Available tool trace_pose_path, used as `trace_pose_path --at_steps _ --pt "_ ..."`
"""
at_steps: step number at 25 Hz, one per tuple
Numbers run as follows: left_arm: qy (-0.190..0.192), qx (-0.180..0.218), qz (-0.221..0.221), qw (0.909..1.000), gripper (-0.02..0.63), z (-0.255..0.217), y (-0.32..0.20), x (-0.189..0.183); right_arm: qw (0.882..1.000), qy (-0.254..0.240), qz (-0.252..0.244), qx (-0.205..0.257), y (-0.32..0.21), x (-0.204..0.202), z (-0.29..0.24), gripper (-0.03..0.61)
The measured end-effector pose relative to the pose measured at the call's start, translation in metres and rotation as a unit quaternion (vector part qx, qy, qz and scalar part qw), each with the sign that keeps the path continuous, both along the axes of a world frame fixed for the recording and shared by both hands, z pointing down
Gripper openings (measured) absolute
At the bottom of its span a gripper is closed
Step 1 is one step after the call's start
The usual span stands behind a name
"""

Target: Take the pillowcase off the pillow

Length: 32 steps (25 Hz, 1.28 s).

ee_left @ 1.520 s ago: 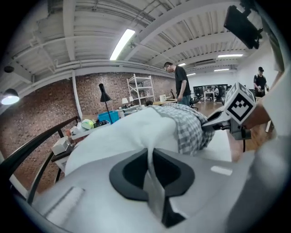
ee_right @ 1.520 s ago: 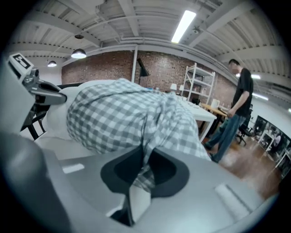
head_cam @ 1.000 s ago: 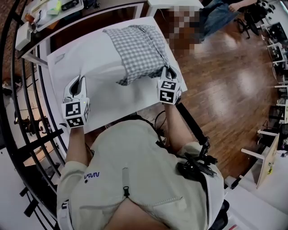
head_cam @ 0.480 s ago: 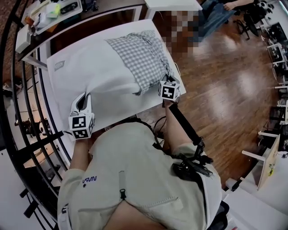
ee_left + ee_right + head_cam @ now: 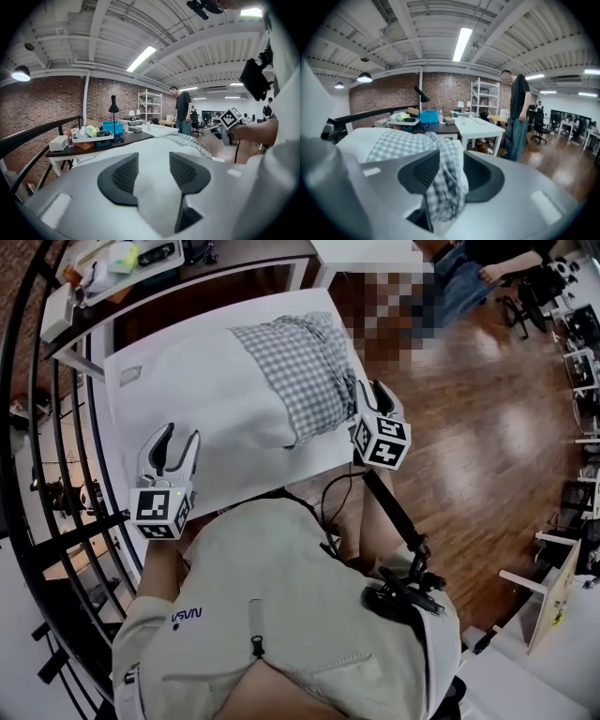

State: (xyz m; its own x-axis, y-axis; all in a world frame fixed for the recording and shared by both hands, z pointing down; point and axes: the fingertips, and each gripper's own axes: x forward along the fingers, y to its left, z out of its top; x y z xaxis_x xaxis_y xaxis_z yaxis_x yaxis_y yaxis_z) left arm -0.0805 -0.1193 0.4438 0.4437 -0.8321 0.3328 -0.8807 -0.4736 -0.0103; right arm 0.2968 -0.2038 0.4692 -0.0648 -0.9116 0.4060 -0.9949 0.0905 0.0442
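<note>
Pillowcase [image 5: 302, 381] sat loose inside our right gripper [image 5: 373, 391], pillow [image 5: 202, 399] inside our left gripper [image 5: 180, 438]; both had just opened their jaws.

Checked pillowcase [image 5: 298, 371] covers the white pillow's [image 5: 197, 399] far end.

The only legible print stands on the person's beige fabric shirt [image 5: 281, 587], on its left side near the shoulder. It is dark blue lettering [image 5: 190, 616], seen upside down in the head view, and appears to read NASA.
</note>
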Motion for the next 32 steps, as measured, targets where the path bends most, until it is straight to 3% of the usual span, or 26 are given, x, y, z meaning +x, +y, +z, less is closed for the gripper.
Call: trace_pose_path --at_steps 4,6,13,18,22,25,26,29,32 --pt "-0.004 0.010 -0.004 0.9999 0.272 -0.011 -0.042 0.009 0.998 0.005 -0.052 0.024 -0.049 -0.030 -0.026 0.164" --pt "-0.002 0.009 -0.004 1.0000 0.273 -0.015 -0.063 0.016 0.997 0.003 -0.077 0.028 -0.076 -0.045 -0.036 0.175" --pt "-0.023 -0.004 -0.007 0.9997 0.289 -0.016 -0.123 0.031 0.987 0.014 -0.158 -0.001 -0.140 -0.096 -0.037 0.202" --pt "-0.040 -0.036 -0.008 0.9985 0.313 0.002 -0.157 0.035 0.978 0.022 -0.197 -0.059 -0.175 -0.120 -0.009 0.225" --pt "-0.062 -0.095 0.009 0.9935 0.356 0.041 -0.173 0.039 0.970 0.049 -0.205 -0.125 -0.193 -0.123 0.029 0.272" --pt "-0.066 -0.144 0.030 0.9869 0.354 0.070 -0.170 0.045 0.955 0.061 -0.221 -0.189 -0.187 -0.128 0.065 0.270" --pt "-0.065 -0.158 0.040 0.9845 0.340 0.077 -0.167 0.047 0.950 0.065 -0.227 -0.203 -0.182 -0.131 0.075 0.264" --pt "-0.071 -0.177 0.074 0.9789 0.186 0.091 -0.150 0.057 0.946 0.077 -0.231 -0.212 -0.172 -0.134 0.085 0.188" --pt "-0.082 -0.150 0.084 0.9817 0.033 0.082 -0.137 0.061 0.953 0.091 -0.222 -0.186 -0.170 -0.133 0.074 0.078"
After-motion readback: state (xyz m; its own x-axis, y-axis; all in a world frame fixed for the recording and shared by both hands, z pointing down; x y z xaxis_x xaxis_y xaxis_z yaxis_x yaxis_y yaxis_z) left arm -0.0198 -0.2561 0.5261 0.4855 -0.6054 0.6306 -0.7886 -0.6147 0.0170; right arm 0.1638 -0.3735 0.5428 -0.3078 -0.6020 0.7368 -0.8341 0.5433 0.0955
